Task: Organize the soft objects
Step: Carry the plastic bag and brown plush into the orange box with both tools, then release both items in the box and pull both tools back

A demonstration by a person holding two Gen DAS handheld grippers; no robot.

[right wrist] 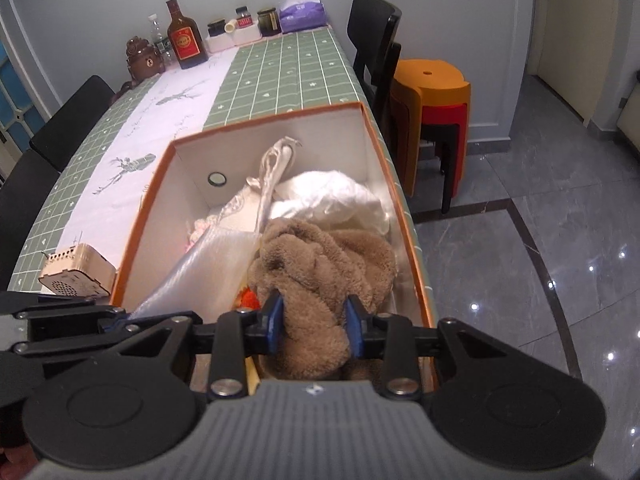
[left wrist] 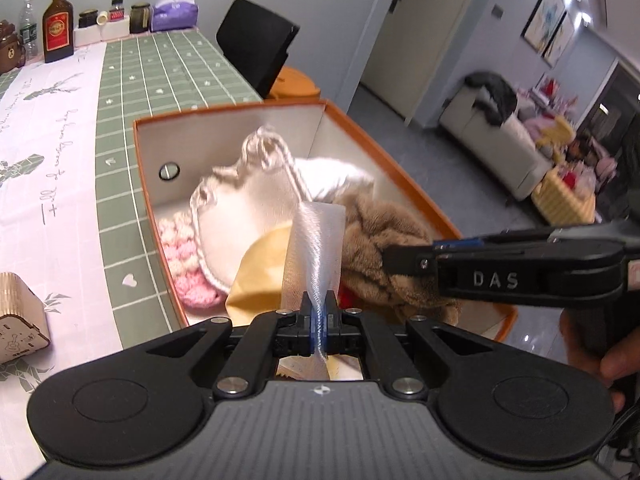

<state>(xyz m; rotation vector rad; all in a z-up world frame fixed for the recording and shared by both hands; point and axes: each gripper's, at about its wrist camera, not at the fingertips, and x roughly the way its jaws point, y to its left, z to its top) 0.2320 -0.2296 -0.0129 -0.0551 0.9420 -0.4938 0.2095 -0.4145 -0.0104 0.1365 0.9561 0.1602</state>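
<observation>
We note the left hand-held gripper (left wrist: 319, 312) pressed together on a sheer white ribbon (left wrist: 316, 240), which stands up over the orange box (left wrist: 404, 160) on the table (left wrist: 160, 80). The right hand-held gripper (right wrist: 314, 326) has its blue pads (right wrist: 275, 322) against a brown plush cloth (right wrist: 320, 264), pinching a fold of it; no earlier view for comparison. The cloth lies in the box's near end, beside a cream drawstring pouch (left wrist: 240, 224), a pink knit piece (left wrist: 184, 268) and a white bundle (right wrist: 332, 196).

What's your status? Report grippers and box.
Left gripper shut on white sheer pouch. Right gripper around brown plush, pads touching. Both over orange box. Nothing in the way.
</observation>
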